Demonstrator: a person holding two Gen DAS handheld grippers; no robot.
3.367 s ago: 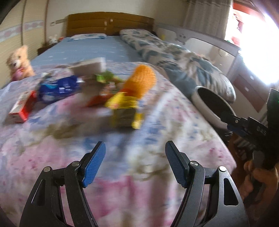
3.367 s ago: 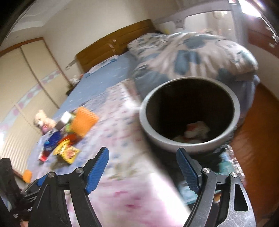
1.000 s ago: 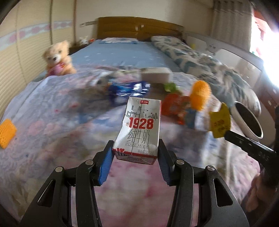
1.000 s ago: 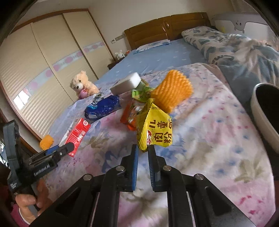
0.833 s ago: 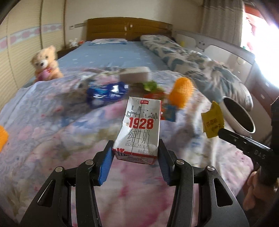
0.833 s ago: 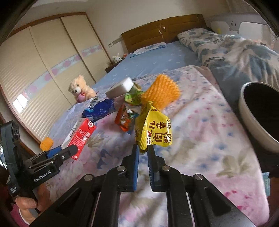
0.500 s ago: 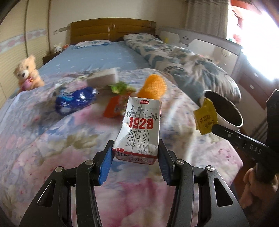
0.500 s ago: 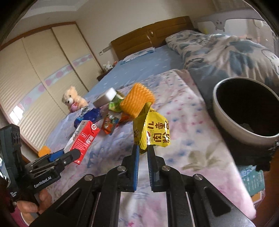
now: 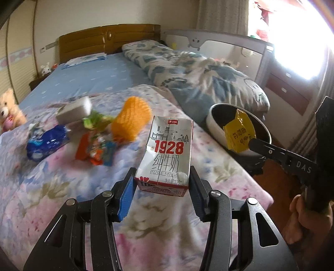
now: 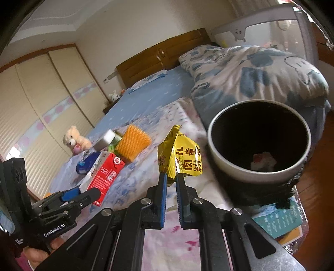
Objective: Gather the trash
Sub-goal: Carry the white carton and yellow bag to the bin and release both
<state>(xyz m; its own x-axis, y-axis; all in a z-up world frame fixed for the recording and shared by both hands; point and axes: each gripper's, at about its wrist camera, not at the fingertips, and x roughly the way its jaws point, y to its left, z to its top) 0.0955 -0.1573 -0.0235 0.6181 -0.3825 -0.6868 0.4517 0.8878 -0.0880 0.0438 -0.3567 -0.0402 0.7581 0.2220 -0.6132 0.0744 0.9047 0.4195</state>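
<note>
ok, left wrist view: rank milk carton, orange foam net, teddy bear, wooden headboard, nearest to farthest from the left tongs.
1. milk carton: clamped between the left tongs, centre.
2. orange foam net: on the floral quilt, just left of centre.
3. teddy bear: far left edge of the bed.
4. wooden headboard: at the back wall.

I see a bedroom with cream walls (image 9: pixel 125 14). A brown wooden headboard (image 9: pixel 108 41) stands at the far edge of the bed's pale blue sheet (image 9: pixel 89 77). Beige sliding wardrobe doors (image 10: pixel 41 100) line one side. Harsh daylight floods a window (image 9: pixel 298 37) above reddish wooden floor (image 10: pixel 325 150).
</note>
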